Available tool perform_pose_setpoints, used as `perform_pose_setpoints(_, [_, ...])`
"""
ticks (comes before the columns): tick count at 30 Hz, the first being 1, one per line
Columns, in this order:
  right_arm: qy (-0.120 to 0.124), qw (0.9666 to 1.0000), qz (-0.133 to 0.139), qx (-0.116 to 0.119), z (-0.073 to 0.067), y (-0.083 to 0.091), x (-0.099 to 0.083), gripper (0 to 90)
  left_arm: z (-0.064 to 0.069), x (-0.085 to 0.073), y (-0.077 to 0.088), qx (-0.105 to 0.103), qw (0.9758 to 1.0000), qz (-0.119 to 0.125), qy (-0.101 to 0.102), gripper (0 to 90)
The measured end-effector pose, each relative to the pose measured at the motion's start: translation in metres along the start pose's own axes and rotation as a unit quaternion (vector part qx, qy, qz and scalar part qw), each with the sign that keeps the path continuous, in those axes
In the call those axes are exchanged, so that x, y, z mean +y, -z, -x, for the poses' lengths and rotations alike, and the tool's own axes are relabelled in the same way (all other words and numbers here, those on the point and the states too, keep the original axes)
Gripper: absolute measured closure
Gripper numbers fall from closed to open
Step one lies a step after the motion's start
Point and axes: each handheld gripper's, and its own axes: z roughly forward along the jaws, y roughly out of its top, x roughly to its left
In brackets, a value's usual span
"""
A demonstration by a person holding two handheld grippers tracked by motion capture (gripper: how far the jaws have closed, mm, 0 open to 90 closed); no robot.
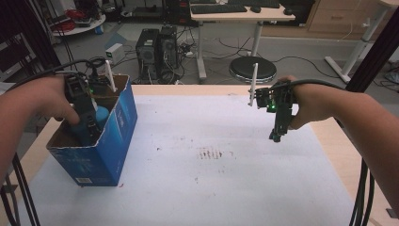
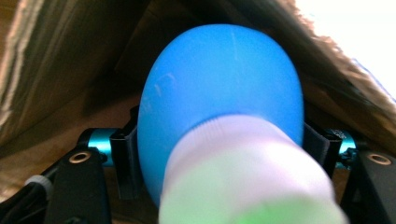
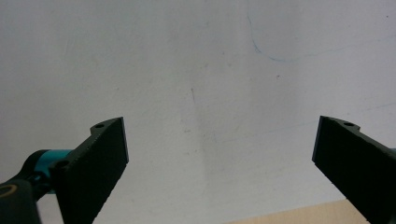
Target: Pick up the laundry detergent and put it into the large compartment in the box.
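A: The left gripper is down inside the blue cardboard box at the left edge of the table, and its jaws sit on either side of a blue bottle with a white cap. In the left gripper view the black jaws flank the widest part of the bottle, but I cannot tell whether the pads press on it or just stand beside it

B: So what could go wrong?

A: If the grip is loose and the hand lifts, the round, smooth body could slide out and drop back into the box. If the jaws are letting go, the bottle might roll or tip against the cardboard wall, since it looks to be lying at a slant. The gripper could also catch the box rim on the way out and drag the whole box along the white sheet

B: And the right gripper?

A: It hangs over the right side of the sheet, jaws spread wide with nothing between them, well apart from the box

B: What is hard to see?

A: The floor of the box and whatever else lies in it are hidden by the bottle and the hand. The cap is badly blurred, with a green tint, so any label is unreadable. From above, the bottle is a blue patch behind the left gripper, nothing more
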Motion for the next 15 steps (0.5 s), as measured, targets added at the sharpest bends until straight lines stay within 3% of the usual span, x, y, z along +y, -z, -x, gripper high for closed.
perform_pose_setpoints(15, [-0.002, 1.0000, 0.006, -0.001, -0.002, 0.004, 0.000, 2.5, 0.011, -0.004, 0.032, 0.027, 0.9995, 0.008, -0.018, 25.2])
